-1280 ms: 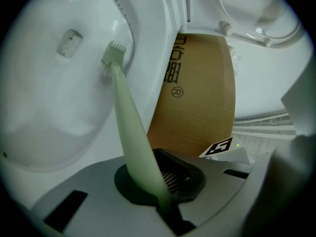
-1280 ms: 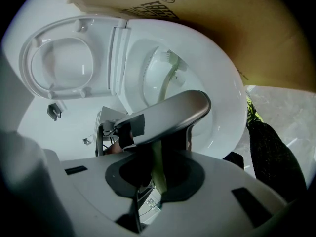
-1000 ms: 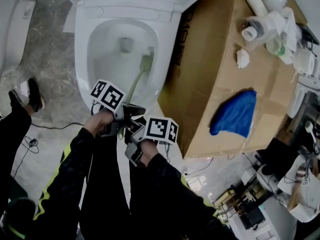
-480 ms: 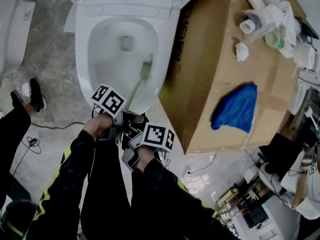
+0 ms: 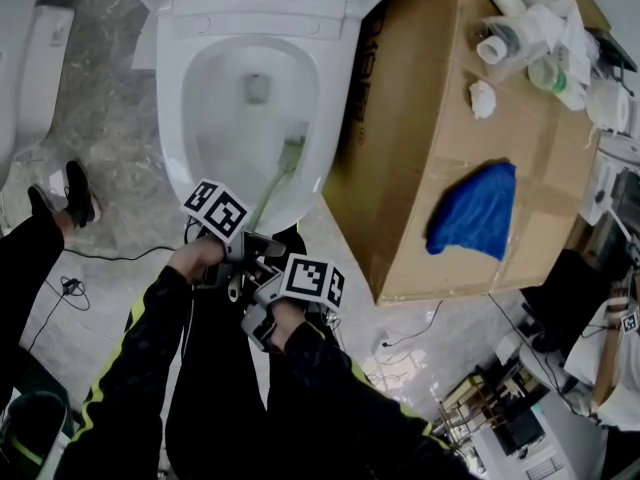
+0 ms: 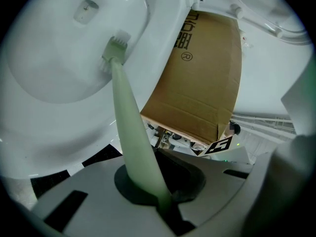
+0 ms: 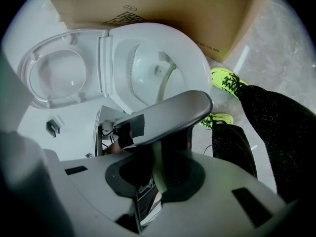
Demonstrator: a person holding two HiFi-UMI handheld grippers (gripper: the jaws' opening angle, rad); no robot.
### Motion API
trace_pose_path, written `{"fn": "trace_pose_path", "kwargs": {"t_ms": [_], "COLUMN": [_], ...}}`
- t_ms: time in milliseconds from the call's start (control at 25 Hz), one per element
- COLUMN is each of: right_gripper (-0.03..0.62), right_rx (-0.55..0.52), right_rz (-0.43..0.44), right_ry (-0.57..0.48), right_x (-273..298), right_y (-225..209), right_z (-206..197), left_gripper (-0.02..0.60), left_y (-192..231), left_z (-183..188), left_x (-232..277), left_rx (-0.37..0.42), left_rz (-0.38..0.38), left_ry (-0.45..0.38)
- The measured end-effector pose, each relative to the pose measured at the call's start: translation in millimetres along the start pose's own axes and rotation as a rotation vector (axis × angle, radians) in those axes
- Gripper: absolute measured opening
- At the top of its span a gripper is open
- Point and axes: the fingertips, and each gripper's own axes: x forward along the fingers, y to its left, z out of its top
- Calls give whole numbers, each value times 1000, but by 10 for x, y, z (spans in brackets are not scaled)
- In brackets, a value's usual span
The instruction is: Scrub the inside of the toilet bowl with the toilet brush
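Note:
The white toilet bowl (image 5: 200, 88) stands open at the top of the head view. A pale green toilet brush (image 5: 272, 183) slants into it, its bristled head (image 5: 291, 152) against the bowl's front right inner wall. My left gripper (image 5: 252, 244) is shut on the handle just outside the rim. Right behind it, my right gripper (image 5: 266, 290) is shut on the handle's end. In the left gripper view the handle (image 6: 129, 127) rises from the left gripper (image 6: 160, 201) to the bristles (image 6: 112, 52) on the bowl wall (image 6: 44, 68). The right gripper (image 7: 155, 179) pinches the thin green handle (image 7: 157, 164).
A big cardboard box (image 5: 400, 138) stands tight against the toilet's right side, with a blue cloth (image 5: 475, 213), paper rolls and bottles (image 5: 520, 38) on top. A person's shoe (image 5: 75, 193) and a cable (image 5: 110, 256) are on the floor at left. Clutter fills the lower right.
The brush head has slid down the bowl's right wall toward the front rim, and both grippers have drawn back a little toward me.

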Motion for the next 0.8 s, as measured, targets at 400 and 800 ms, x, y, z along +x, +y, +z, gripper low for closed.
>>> {"fn": "trace_pose_path", "kwargs": {"t_ms": [400,800], "right_gripper": [65,66], "right_rx": [93,151], "right_rz": [9,25], "right_ry": [19,54], "right_x": [42,146], "right_y": [-28,5], "right_z": [-290,-503], "left_gripper": [10,9], "left_y": [59,129], "left_z": [-321,-516], "left_x": [-83,-244], "left_rx": [-70,-125], "left_rz": [20,56], "left_ry": [55,76]}}
